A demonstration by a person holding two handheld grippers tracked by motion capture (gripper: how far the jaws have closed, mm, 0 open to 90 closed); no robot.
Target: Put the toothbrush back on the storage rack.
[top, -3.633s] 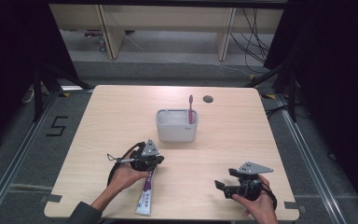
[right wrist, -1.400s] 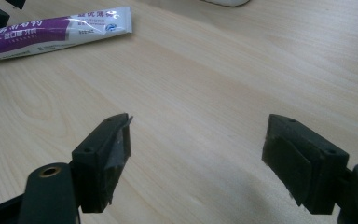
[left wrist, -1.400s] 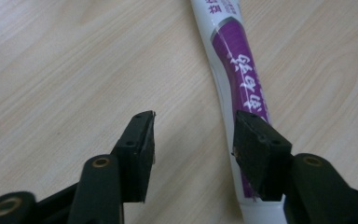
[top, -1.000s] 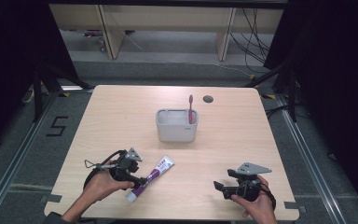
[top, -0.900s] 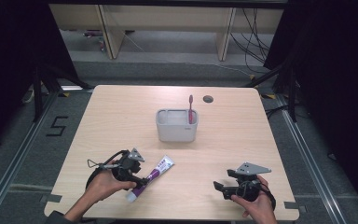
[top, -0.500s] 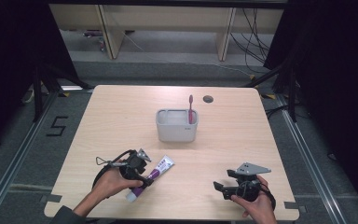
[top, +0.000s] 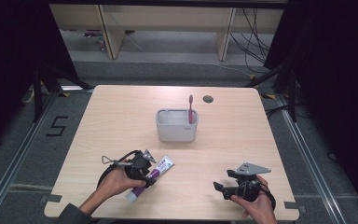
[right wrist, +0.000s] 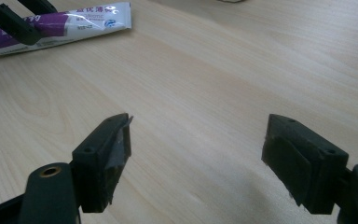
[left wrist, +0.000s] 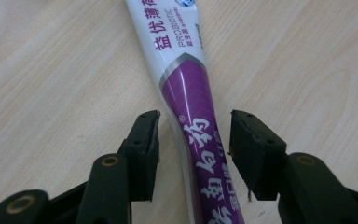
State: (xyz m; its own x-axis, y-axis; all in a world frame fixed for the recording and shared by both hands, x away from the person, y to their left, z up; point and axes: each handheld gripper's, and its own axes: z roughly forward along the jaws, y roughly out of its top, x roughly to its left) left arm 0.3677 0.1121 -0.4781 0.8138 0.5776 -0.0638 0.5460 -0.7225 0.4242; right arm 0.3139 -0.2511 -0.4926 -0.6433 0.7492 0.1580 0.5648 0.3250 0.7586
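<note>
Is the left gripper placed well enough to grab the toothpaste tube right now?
Probably yes. The left gripper is open with its fingers on either side of the toothpaste tube, which lies flat on the table; nothing sits between them.
</note>
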